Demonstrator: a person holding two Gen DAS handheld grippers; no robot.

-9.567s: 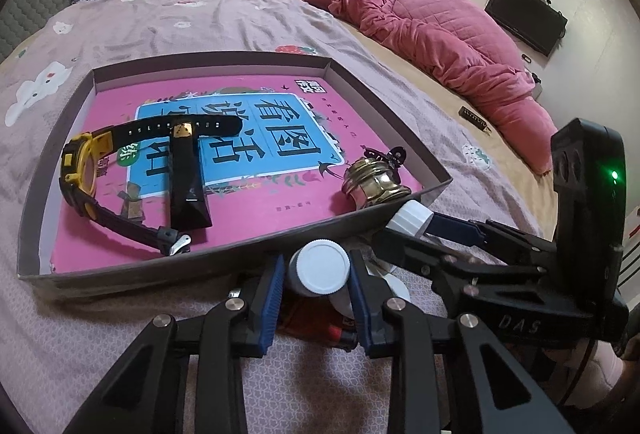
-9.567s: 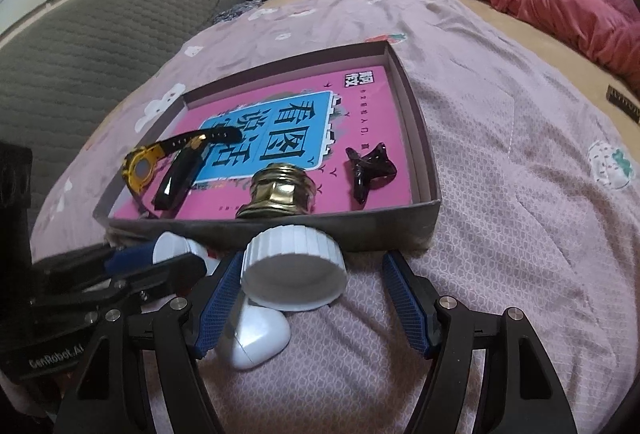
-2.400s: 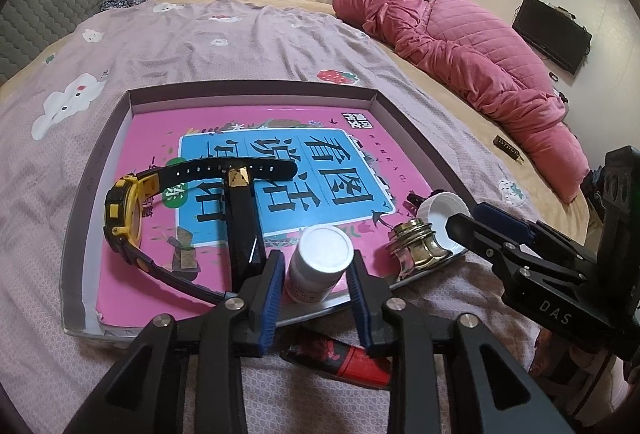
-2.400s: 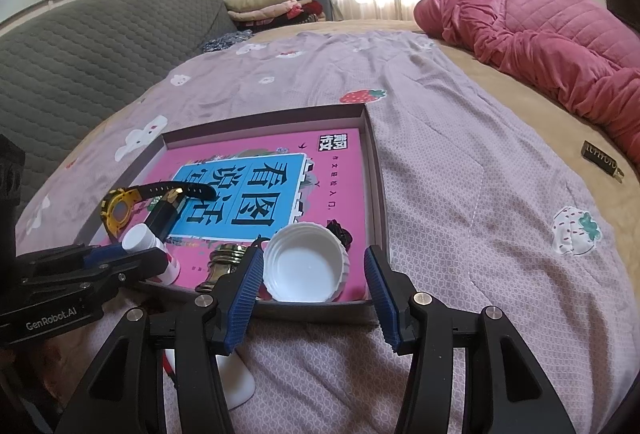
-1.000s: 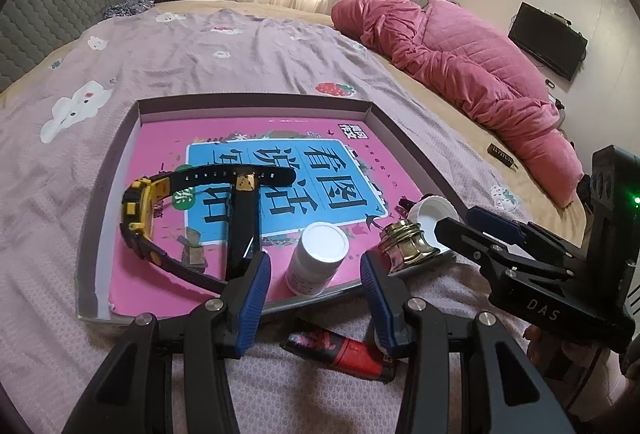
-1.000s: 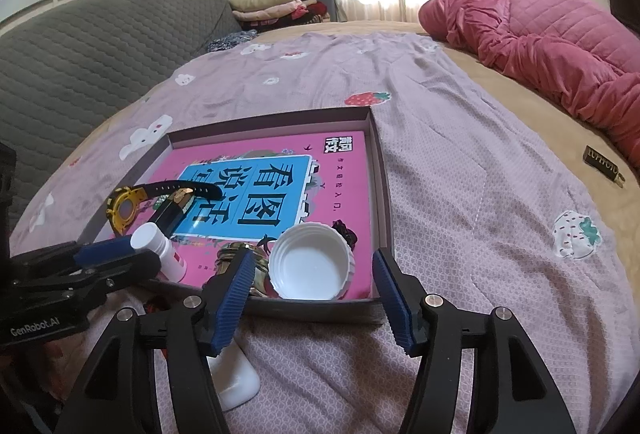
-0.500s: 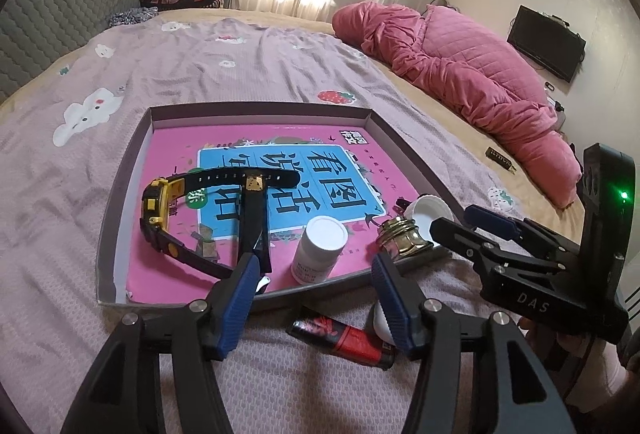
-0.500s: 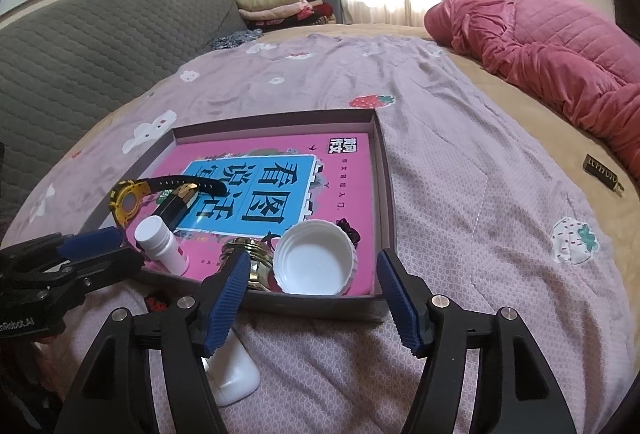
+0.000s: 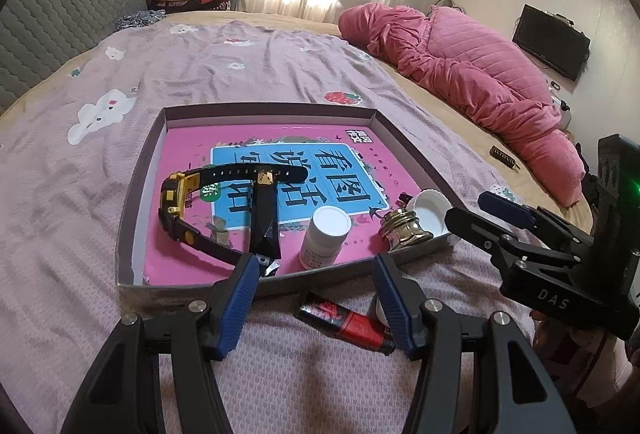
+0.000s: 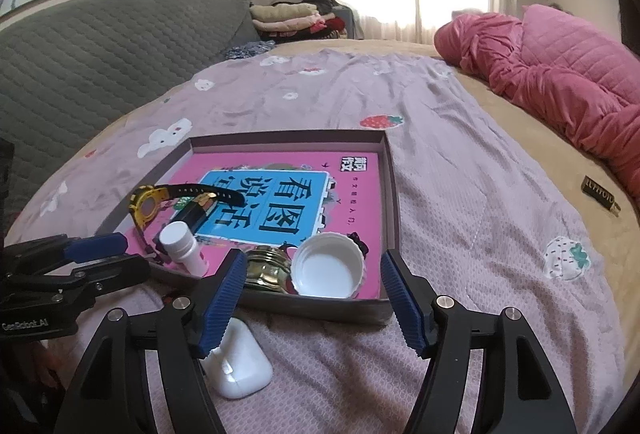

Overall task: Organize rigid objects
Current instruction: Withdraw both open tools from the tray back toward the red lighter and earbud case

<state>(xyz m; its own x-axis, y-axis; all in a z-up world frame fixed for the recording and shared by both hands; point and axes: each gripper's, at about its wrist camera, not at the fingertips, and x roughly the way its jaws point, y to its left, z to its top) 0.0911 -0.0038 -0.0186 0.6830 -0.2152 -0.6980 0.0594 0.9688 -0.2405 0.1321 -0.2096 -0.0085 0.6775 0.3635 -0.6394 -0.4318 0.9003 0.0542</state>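
Count: one shallow box (image 9: 132,194) with one pink book (image 9: 320,142) lining it. Inside: one yellow-black watch (image 9: 176,198), one black faceted bar (image 9: 264,218), one white pill bottle (image 9: 326,236), one brass fitting (image 9: 402,232), one white cap (image 10: 328,270), one small black clip (image 10: 358,243). Outside, on the bedspread (image 9: 60,174): one red-black tube (image 9: 348,324), one white earbud case (image 10: 238,364).

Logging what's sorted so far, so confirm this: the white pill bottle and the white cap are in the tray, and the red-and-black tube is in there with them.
Wrong on the tube. The left wrist view shows the red-and-black tube lying on the bedspread outside the tray, just in front of its near wall. The white pill bottle and the white cap are in the tray.
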